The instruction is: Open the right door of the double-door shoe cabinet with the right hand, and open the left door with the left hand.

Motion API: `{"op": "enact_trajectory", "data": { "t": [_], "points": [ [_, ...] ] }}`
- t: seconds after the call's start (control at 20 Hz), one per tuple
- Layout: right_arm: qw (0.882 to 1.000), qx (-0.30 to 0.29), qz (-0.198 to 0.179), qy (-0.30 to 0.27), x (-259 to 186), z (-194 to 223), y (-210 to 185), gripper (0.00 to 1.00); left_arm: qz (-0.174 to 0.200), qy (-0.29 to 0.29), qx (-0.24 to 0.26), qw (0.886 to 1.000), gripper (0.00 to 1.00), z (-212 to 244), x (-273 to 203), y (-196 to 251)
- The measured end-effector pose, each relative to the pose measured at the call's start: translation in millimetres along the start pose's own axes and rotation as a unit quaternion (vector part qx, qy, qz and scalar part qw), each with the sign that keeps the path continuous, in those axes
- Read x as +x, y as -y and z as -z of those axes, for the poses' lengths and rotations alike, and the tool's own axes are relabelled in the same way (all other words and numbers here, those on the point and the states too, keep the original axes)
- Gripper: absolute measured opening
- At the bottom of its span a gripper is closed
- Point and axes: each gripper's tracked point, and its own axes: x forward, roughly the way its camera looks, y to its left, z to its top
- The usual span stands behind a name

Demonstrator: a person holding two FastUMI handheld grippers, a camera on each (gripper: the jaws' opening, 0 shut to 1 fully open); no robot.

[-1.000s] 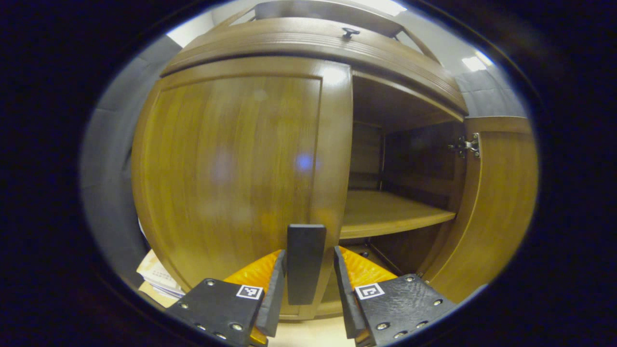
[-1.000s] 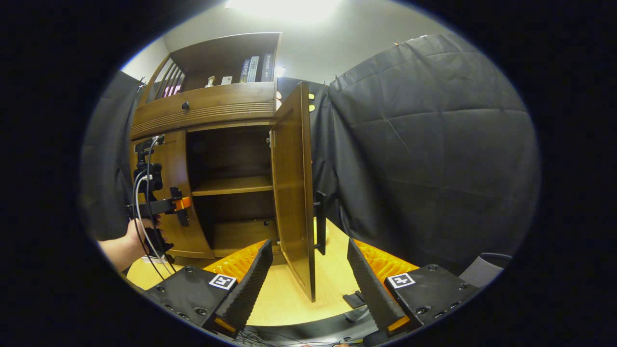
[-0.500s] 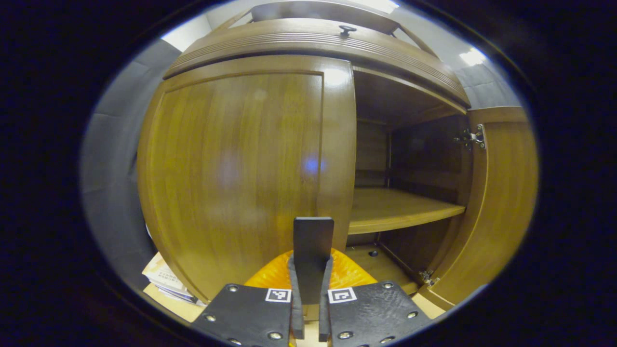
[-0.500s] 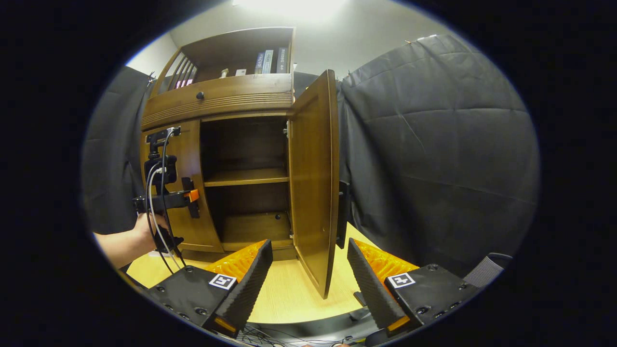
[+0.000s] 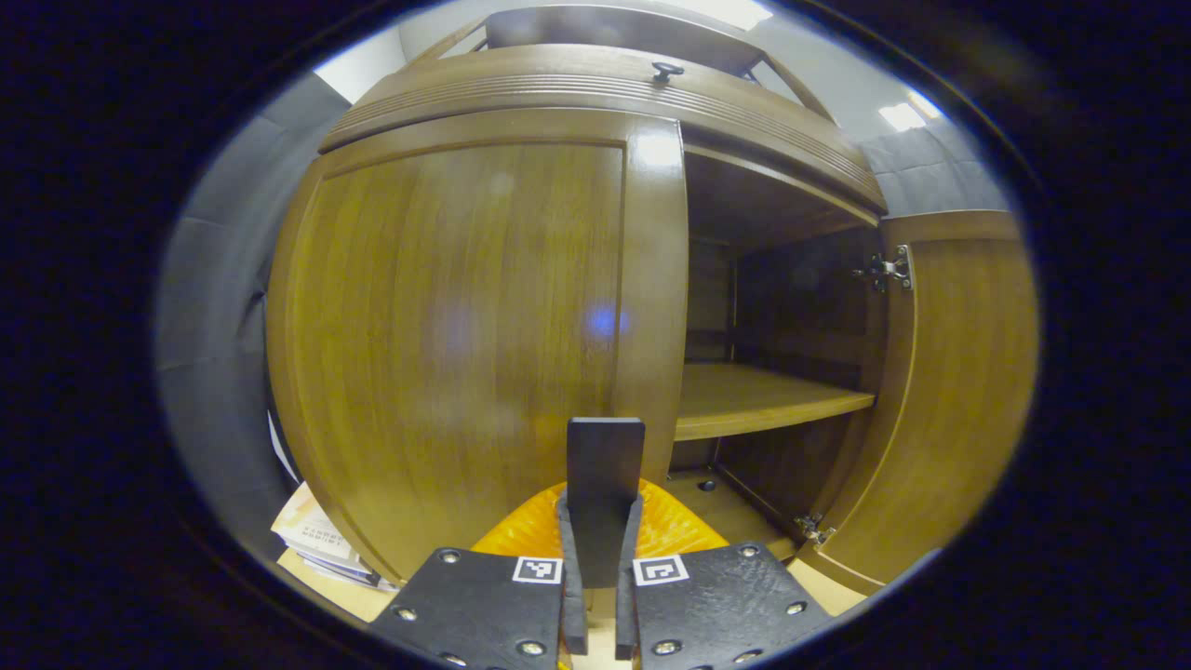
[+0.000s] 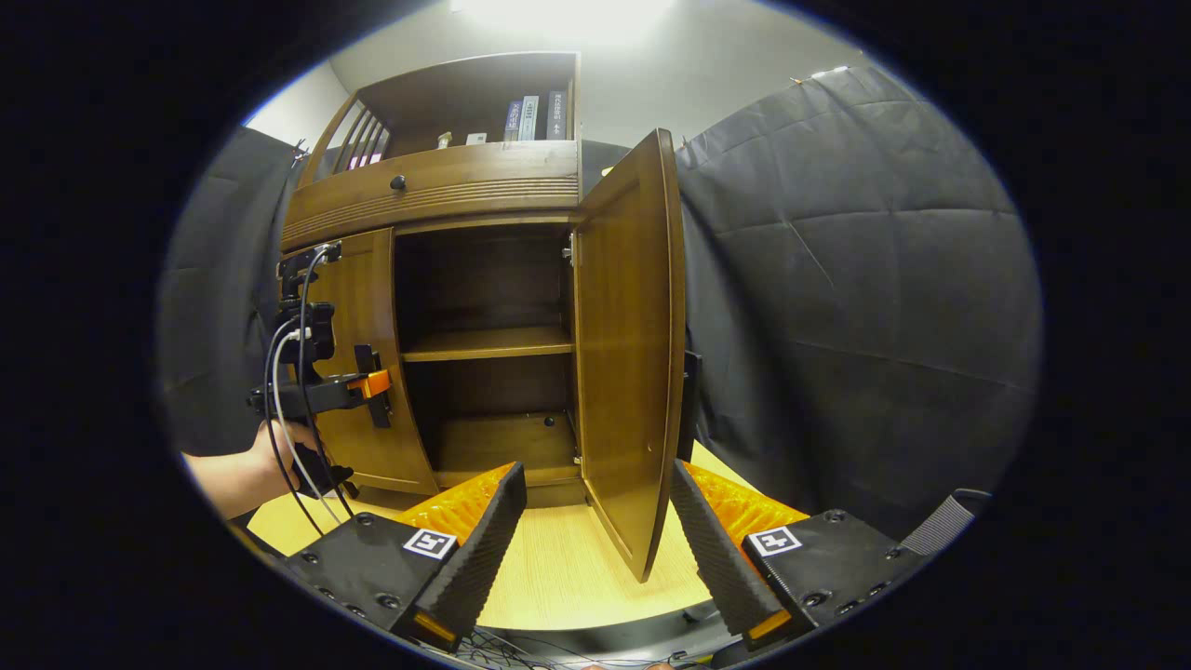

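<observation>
A brown wooden double-door shoe cabinet [image 6: 437, 200] stands on a pale wooden floor [image 6: 558, 568] in front of black quilted cloth walls [image 6: 856, 307].

In the left gripper view, the left gripper [image 5: 601, 596] is clamped on the flat, dark, upright handle [image 5: 605, 484] of the cabinet's left door [image 5: 465, 316]; both fingers press against the handle's sides. The left door looks closed or very nearly so, its panel flush beside the open compartment. To its right, the cabinet's inside shows a single wooden shelf [image 5: 754, 400] and a dark back wall. A stack of papers [image 5: 312, 535] lies on the floor at the cabinet's lower left corner.

In the right gripper view, the right gripper [image 6: 595, 521] has its fingers spread wide apart and holds nothing. The cabinet's right door [image 6: 628, 344] stands swung wide open, its free edge pointing toward the camera, between the two fingers but apart from them. Farther off at the left, a person's hand [image 6: 270, 456] holds the left gripper [image 6: 372, 383] against the left door [image 6: 368, 363]. Books [image 6: 535, 116] stand on the open top shelf above a drawer with a small dark knob [image 6: 398, 182].
</observation>
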Motion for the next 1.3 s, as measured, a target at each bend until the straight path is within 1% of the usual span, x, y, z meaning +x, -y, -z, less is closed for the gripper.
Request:
{"op": "enact_trajectory", "data": {
  "t": [0.25, 0.4, 0.55, 0.75, 0.85, 0.95, 1.0, 1.3],
  "points": [
    [1.000, 0.002, -0.009, -0.003, 10.0, 2.2, -2.3, 0.93, 0.037, 0.011, 0.002, 0.999, 0.15, 1.5, -33.0, -3.6],
    [1.000, 0.003, -0.021, 0.000, 16.1, 1.2, -8.8, 0.93, 0.042, 0.008, 0.001, 0.999, 0.14, 3.5, -55.5, -8.2],
    [0.999, -0.002, -0.041, 0.002, 22.4, -2.8, -21.8, 0.93, 0.034, 0.008, 0.007, 0.999, 0.12, 3.8, -79.1, -16.1],
    [0.997, -0.013, -0.077, -0.002, 36.5, -1.7, -50.2, 0.93, 0.017, -0.001, -0.010, 1.000, 0.13, 6.7, -103.9, -27.2],
    [0.995, -0.019, -0.097, -0.006, 39.5, 1.6, -62.5, 0.93, 0.007, -0.001, -0.008, 1.000, 0.14, 5.4, -114.3, -32.3],
    [0.993, -0.021, -0.116, -0.008, 43.8, 1.9, -73.9, 0.93, -0.001, -0.001, -0.009, 1.000, 0.13, 5.6, -125.7, -37.8],
    [0.992, -0.020, -0.125, -0.008, 46.1, 1.4, -80.3, 0.93, -0.004, -0.001, -0.011, 1.000, 0.14, 6.5, -132.4, -42.7],
    [0.985, -0.023, -0.173, -0.009, 57.0, 0.1, -113.3, 0.93, -0.040, 0.012, -0.009, 0.999, 0.14, 11.2, -172.6, -73.7]
  ]
}}
